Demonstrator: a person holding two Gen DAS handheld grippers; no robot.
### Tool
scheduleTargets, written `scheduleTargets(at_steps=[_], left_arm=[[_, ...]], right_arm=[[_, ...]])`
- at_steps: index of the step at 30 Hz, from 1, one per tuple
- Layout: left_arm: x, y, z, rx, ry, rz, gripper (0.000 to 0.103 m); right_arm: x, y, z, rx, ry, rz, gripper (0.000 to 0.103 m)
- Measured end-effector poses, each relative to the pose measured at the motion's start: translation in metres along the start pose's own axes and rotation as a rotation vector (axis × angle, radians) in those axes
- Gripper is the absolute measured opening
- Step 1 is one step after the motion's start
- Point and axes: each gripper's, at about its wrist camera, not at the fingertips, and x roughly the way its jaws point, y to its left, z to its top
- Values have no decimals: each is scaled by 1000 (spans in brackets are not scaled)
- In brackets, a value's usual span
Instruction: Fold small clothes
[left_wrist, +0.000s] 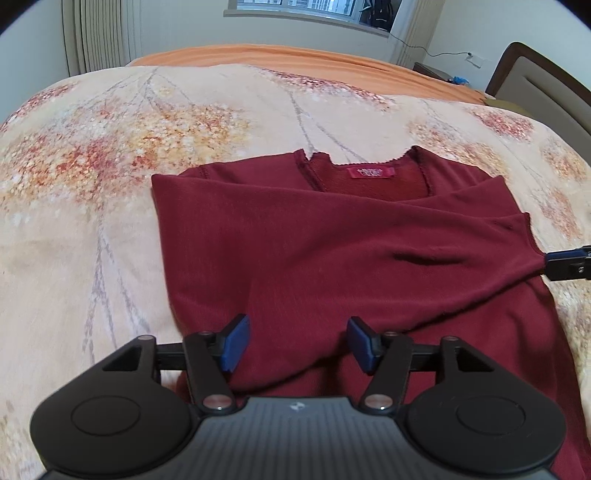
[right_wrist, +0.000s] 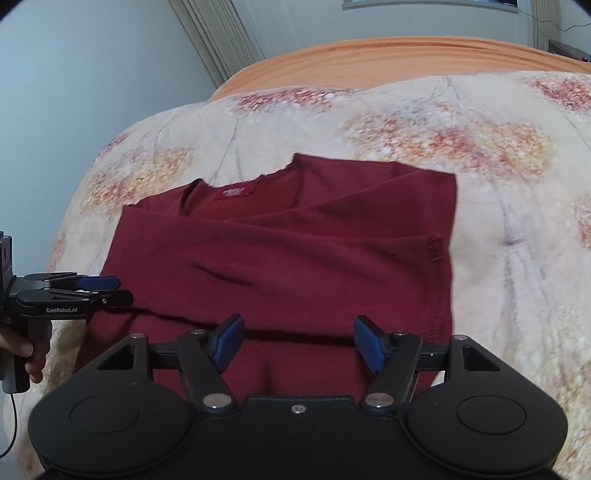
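Note:
A dark red long-sleeved top (left_wrist: 295, 240) lies flat on the bed, neck label (left_wrist: 370, 172) facing up and both sleeves folded across the chest. My left gripper (left_wrist: 298, 332) hovers over its lower left part, blue pads wide apart, nothing between them. At the right edge of the left wrist view, the right gripper (left_wrist: 554, 263) has its tips at the point of a sleeve cuff. In the right wrist view the right gripper (right_wrist: 298, 332) stands open above the top (right_wrist: 295, 240) with no cloth pinched. The left gripper (right_wrist: 122, 290) shows at the garment's left edge, held by a hand (right_wrist: 33, 350).
The top rests on a peach floral blanket (left_wrist: 110, 147) that covers the bed, with an orange sheet (left_wrist: 295, 55) at its far end. A headboard (left_wrist: 535, 81) stands at the right. A wall and a window lie beyond. Blanket shows on all sides of the garment.

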Motion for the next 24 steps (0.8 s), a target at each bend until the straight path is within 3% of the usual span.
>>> scheduleTargets(at_steps=[8, 14, 20, 24], left_arm=[[-27, 3, -41, -7, 23, -28, 72], [-25, 19, -55, -55, 56, -29, 72], [-19, 7, -68, 50, 76, 27, 72], [-44, -1, -80, 61, 53, -11, 72]], right_arm=[[-3, 20, -21, 7, 27, 18, 73], [-10, -5, -21, 126, -20, -8, 73], [0, -32, -41, 156, 86, -72, 72], [-20, -25, -51, 150, 50, -24, 76]])
